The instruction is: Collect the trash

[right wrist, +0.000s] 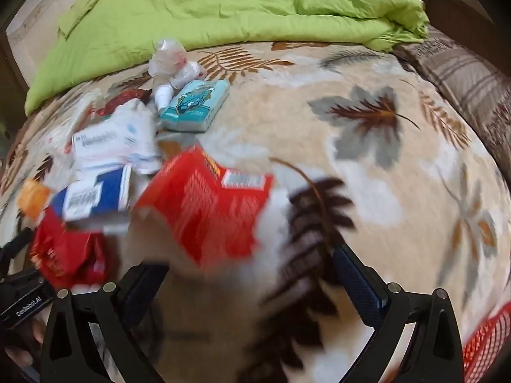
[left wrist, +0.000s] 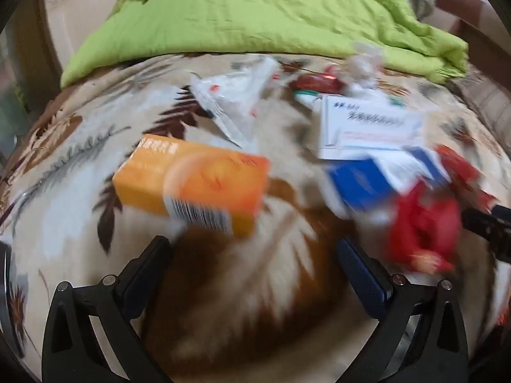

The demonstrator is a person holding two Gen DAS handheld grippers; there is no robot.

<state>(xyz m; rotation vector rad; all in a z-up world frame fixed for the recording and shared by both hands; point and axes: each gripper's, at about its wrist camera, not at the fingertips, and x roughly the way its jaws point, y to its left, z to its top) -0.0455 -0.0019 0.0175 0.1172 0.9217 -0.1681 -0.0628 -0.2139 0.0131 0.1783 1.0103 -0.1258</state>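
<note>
Both grippers are hanging spread wide over the bed with nothing between their fingers. Just ahead of the left gripper (left wrist: 255,261), slightly toward its left finger, an orange carton (left wrist: 191,182) is lying flat on the leaf-print blanket (left wrist: 64,191), barcode end nearest the tool. Directly ahead of the right gripper (right wrist: 252,274) a red carton (right wrist: 207,210) is lying tilted, its open flaps facing the tool.

Judging from this, each tool is lining up on its nearest box. Closing across the narrow sides should work best, since thin card caves in if squeezed on a broad face, and the red one already looks crumpled. Coming down squarely should also stop the fingers snagging the plush pile.

Farther ahead, on the left gripper's right side, a blue-and-white box (left wrist: 361,182) and a white medicine box (left wrist: 367,127) are overlapping, with a crushed red wrapper (left wrist: 424,223) beside them. Beyond lie crinkly clear plastic (left wrist: 236,95) and, seen from the right wrist, a glossy teal tissue pack (right wrist: 194,105) and a knotted clear bag (right wrist: 169,57). A rumpled lime-green quilt (right wrist: 207,9) is bounding the far side, and red mesh (right wrist: 488,341), perhaps the collecting basket, is showing by the right gripper's outer finger
</note>
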